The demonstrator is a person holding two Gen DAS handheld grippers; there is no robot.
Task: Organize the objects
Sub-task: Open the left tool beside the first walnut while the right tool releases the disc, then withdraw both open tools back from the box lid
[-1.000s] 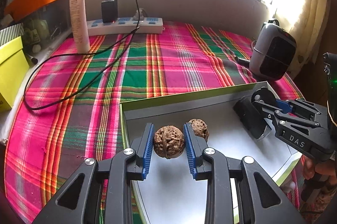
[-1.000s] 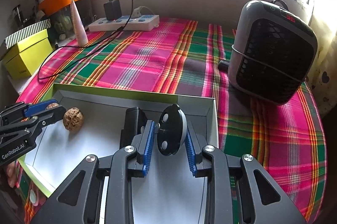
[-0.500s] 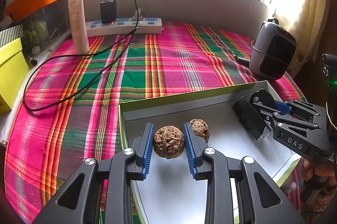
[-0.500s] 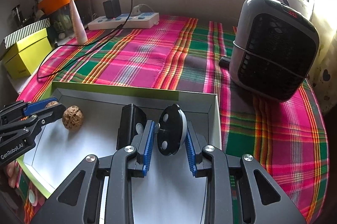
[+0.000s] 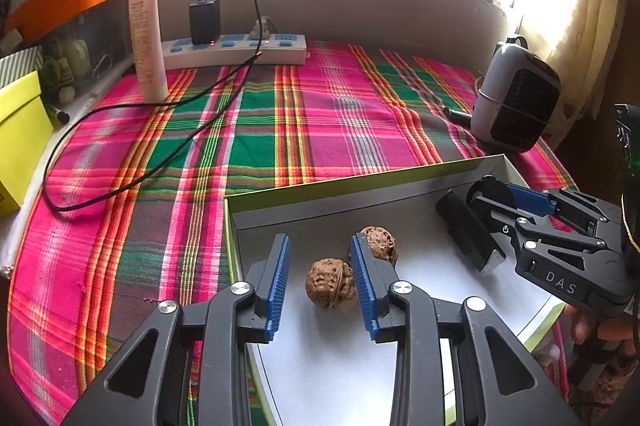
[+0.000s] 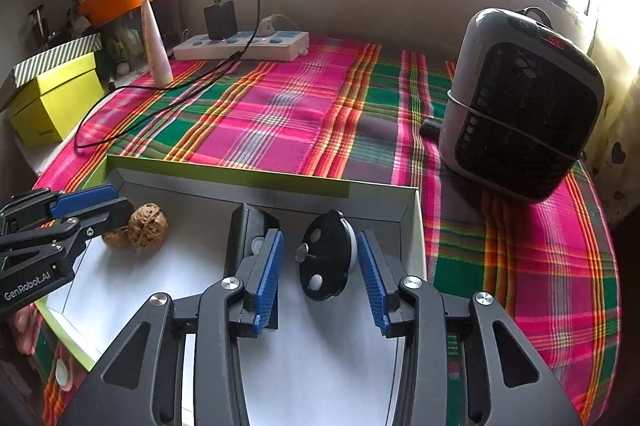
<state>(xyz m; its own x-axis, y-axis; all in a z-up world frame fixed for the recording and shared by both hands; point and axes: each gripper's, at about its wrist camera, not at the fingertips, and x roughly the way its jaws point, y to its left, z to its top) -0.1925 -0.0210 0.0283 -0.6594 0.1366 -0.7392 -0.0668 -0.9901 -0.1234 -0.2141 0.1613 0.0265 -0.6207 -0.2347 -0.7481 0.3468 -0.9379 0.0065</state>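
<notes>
Left wrist view: the left gripper (image 5: 320,282) is over the shallow box (image 5: 360,186) near its left wall, jaws opening. The near walnut (image 5: 331,284) sits on the box floor between the pads. A clear gap shows on its left side; its right side lies against or just beside the right pad, and contact there cannot be confirmed. The far walnut (image 5: 380,242) rests just behind it, partly hidden by the right finger.

Right wrist view: the right gripper (image 6: 320,278) is near the box's right wall, jaws opening, with gaps on both sides of the round black disc (image 6: 326,262). The disc stands on edge and is not gripped. A black block (image 6: 248,226) stands just beside the left finger.

Handling, judged from appearance:
- Walnuts: probably light and rigid, with a ridged shell that should give the ribbed pads good purchase. Being round, they are likely to roll once released. Take hold across the widest part, pads on opposite sides.
- Disc: appears to be hard plastic, smooth and light. On edge it is likely to tip or roll. Grip across its two flat faces, not its rim.
- Block: rigid with flat sides; grip across the narrow width.
</notes>
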